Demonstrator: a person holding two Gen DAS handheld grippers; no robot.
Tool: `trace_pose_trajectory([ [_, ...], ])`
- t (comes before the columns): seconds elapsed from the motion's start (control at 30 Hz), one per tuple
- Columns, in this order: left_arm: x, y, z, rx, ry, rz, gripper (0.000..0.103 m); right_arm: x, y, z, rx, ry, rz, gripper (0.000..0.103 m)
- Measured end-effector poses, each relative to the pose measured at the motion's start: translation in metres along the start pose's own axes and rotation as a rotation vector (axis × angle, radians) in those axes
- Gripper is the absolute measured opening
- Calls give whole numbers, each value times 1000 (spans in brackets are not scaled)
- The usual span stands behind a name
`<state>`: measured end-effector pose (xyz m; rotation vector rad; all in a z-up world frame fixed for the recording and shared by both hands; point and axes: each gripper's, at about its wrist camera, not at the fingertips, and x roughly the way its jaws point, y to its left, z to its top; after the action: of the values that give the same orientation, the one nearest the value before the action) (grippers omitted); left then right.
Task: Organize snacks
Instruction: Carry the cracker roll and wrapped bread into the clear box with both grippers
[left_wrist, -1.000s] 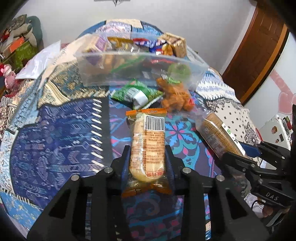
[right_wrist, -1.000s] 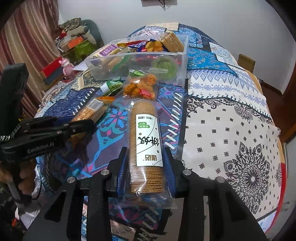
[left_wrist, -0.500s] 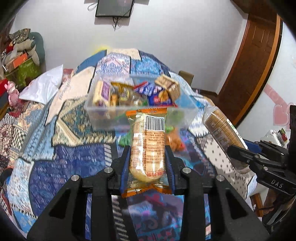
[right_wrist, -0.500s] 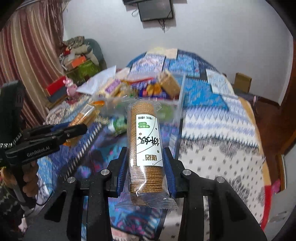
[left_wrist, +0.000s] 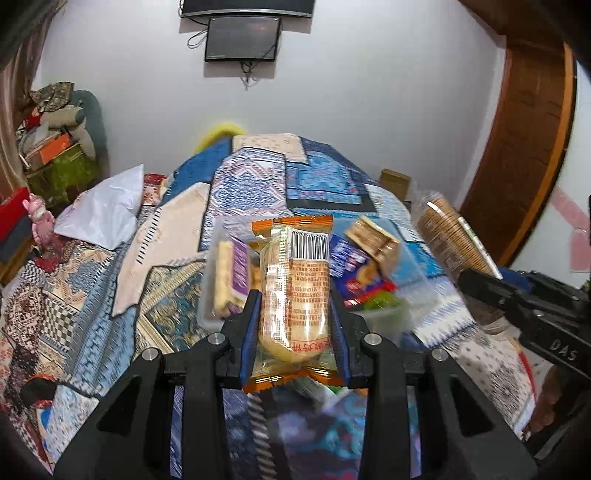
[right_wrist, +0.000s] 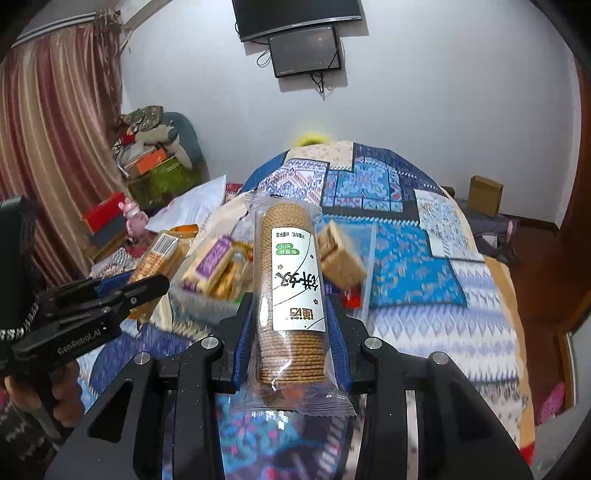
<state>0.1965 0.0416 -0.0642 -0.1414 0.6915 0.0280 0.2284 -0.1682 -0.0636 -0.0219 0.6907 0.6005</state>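
Observation:
My left gripper (left_wrist: 293, 314) is shut on an orange-edged wafer pack (left_wrist: 295, 295) and holds it in the air in front of the clear plastic snack bin (left_wrist: 400, 314). My right gripper (right_wrist: 290, 317) is shut on a clear sleeve of round biscuits (right_wrist: 291, 291) with a white and green label, also raised near the bin (right_wrist: 369, 254). The bin holds several snack packs. In the left wrist view the right gripper (left_wrist: 480, 284) and its biscuit sleeve (left_wrist: 450, 236) are at the right. In the right wrist view the left gripper (right_wrist: 147, 286) and the wafer pack (right_wrist: 159, 254) are at the left.
The bin sits on a bed covered with a blue patchwork quilt (left_wrist: 317, 181). A white pillow (left_wrist: 103, 210) lies at the left. Boxes and clutter (right_wrist: 155, 162) are stacked by the curtain. A cardboard box (right_wrist: 484, 194) stands on the floor at the right.
Both grippers have lifted their packs off the quilt and risen. The bin now sits lower and closer under the held packs.

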Motion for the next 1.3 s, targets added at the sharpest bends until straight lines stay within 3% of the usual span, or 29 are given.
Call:
trace_pose_trajectory([
  [0.4,69,22,21,-37,73,14,35,56,1,33,-40,27,-33,34],
  [0.8,119,17,23,2,146,24,35,101,-7,18,-71,130,-66,35],
  [0.97,123,18,19,-21,175,15,37,97,-7,15,-73,129,-85,37],
  [1.07,119,18,19,-28,173,20,49,93,-9,17,-73,131,-88,38],
  [1.3,77,17,12,-6,119,-4,50,66,-9,13,-58,105,-60,54],
])
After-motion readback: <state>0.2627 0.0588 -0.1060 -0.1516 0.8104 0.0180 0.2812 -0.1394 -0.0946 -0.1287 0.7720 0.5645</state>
